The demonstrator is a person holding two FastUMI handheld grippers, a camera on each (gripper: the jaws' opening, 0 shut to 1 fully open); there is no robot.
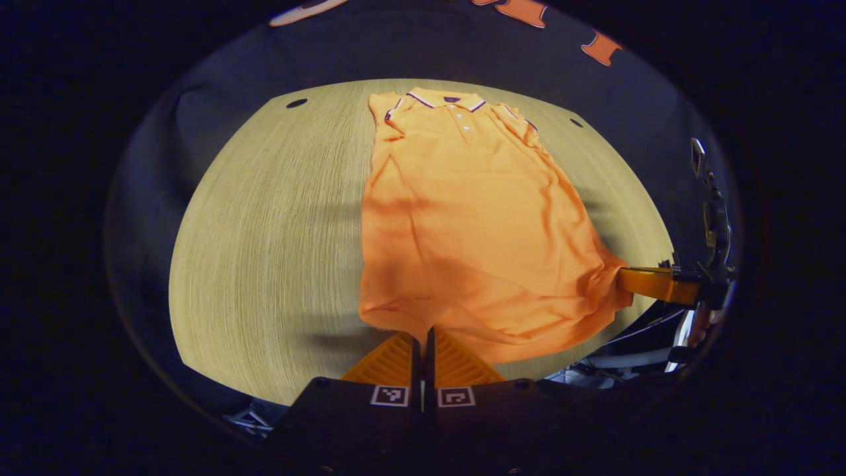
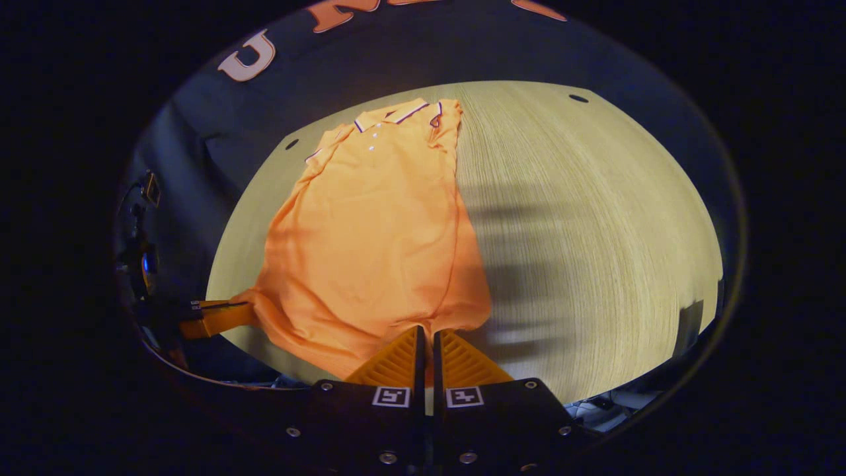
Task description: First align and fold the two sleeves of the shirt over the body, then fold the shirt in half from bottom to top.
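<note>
An orange polo shirt (image 1: 462, 211) lies flat on the wooden table (image 1: 264, 231), collar at the far side, both short sleeves turned in over the body. My left gripper (image 1: 423, 332) is shut on the near left corner of the bottom hem. My right gripper (image 1: 624, 281) pinches the hem's other corner, which is drawn out to the right. In the right gripper view the shirt (image 2: 370, 231) stretches away from my right gripper (image 2: 426, 329), shut on the hem, while the left gripper (image 2: 248, 311) holds the far-left corner. The hem is slightly raised, with shadow under it.
The table (image 2: 595, 231) has wide bare wood on either side of the shirt. Small dark holes (image 1: 297, 103) (image 2: 578, 98) mark its far corners. Black cloth wall stands behind the table. Cables and gear (image 1: 628, 357) lie below the table's near edge.
</note>
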